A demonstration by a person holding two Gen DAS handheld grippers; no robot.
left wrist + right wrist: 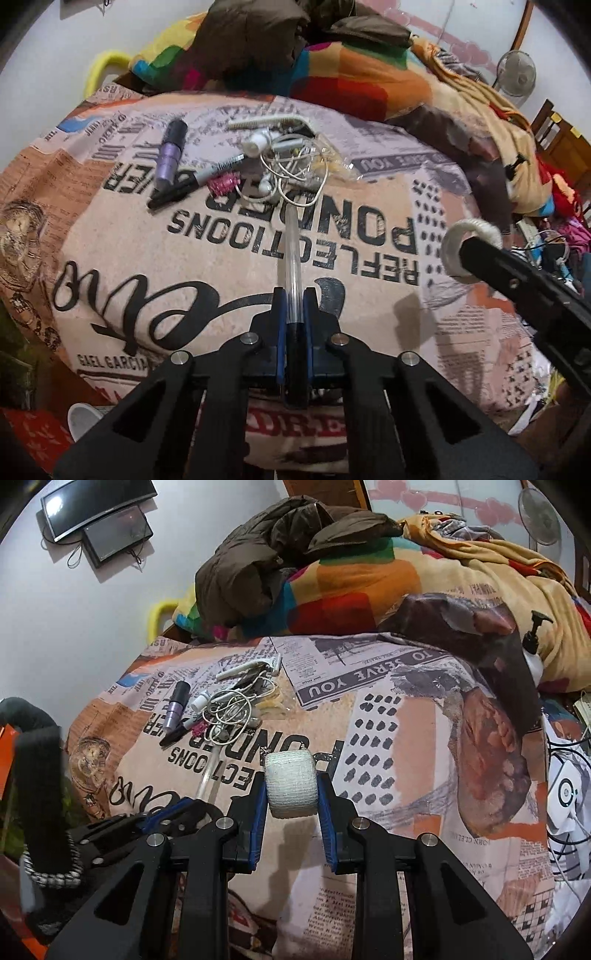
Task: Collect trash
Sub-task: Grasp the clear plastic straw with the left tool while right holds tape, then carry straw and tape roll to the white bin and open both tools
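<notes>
Left wrist view: bedspread (pixel 369 314) print reads "REFLECTIONS", upside down.

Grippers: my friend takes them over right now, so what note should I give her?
Left gripper: shut on a clear pen, held above the blanket.
Right gripper: shut on a white tape roll, also off the blanket.
Done: those two things are picked up.
Left on the blanket, in one pile: tangled earphones, black marker, purple tube, pink roller, razor, clear wrapper.
No trash bin shows in either view, so find one, drop both things, then come back for the pile.
</notes>
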